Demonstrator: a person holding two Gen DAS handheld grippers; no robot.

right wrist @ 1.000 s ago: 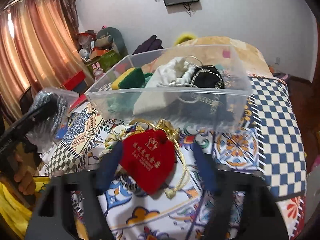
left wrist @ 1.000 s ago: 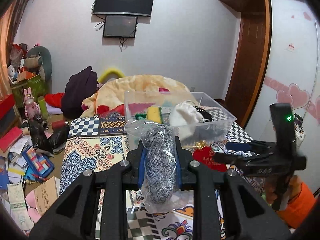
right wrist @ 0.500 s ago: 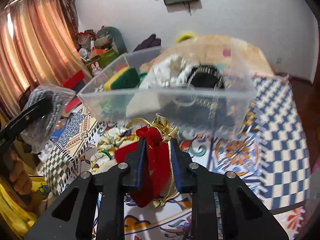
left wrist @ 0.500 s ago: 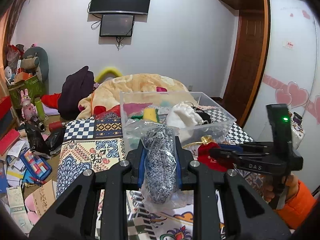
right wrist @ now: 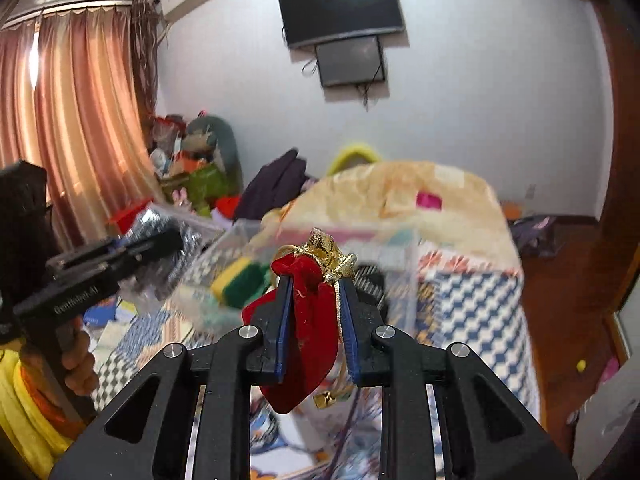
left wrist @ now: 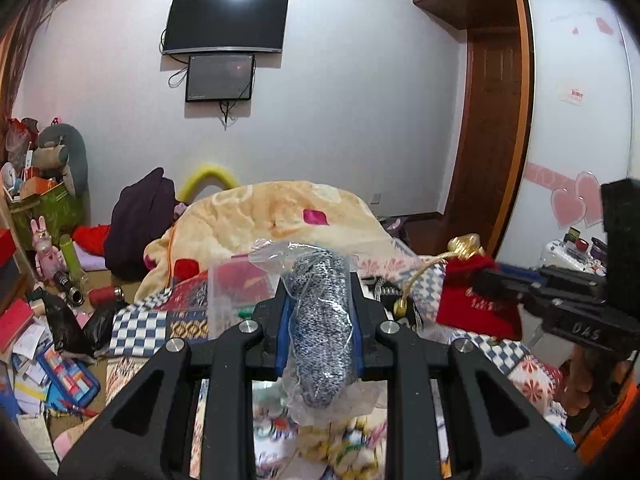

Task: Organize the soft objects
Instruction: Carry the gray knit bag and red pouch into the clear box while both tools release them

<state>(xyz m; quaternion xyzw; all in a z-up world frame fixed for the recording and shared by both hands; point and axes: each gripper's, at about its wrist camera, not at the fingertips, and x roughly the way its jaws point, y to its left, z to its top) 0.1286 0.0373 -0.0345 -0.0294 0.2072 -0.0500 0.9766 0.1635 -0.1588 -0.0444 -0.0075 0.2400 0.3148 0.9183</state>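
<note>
My left gripper (left wrist: 320, 292) is shut on a clear plastic bag holding a grey-blue knitted roll (left wrist: 322, 328), raised in front of the clear plastic bin (left wrist: 236, 292). My right gripper (right wrist: 316, 280) is shut on a red velvet pouch (right wrist: 308, 332) with a gold drawstring, lifted above the patterned cloth. The pouch (left wrist: 476, 304) and right gripper (left wrist: 492, 280) also show at the right of the left wrist view. In the right wrist view the bin (right wrist: 404, 264) lies just behind the pouch, with a yellow-green sponge (right wrist: 236, 284) inside, and the left gripper (right wrist: 172, 240) is at the left.
The bin stands on a table covered by a patterned checkered cloth (right wrist: 472, 320). A peach blanket heap (left wrist: 280, 216) lies behind it. Clutter covers the floor at the left (left wrist: 48, 340). A wooden door (left wrist: 492, 140) is at the right.
My right gripper closed on the red pouch and lifted it off the cloth. Both grippers have risen and tilted up, so the bin sits lower in both views.
</note>
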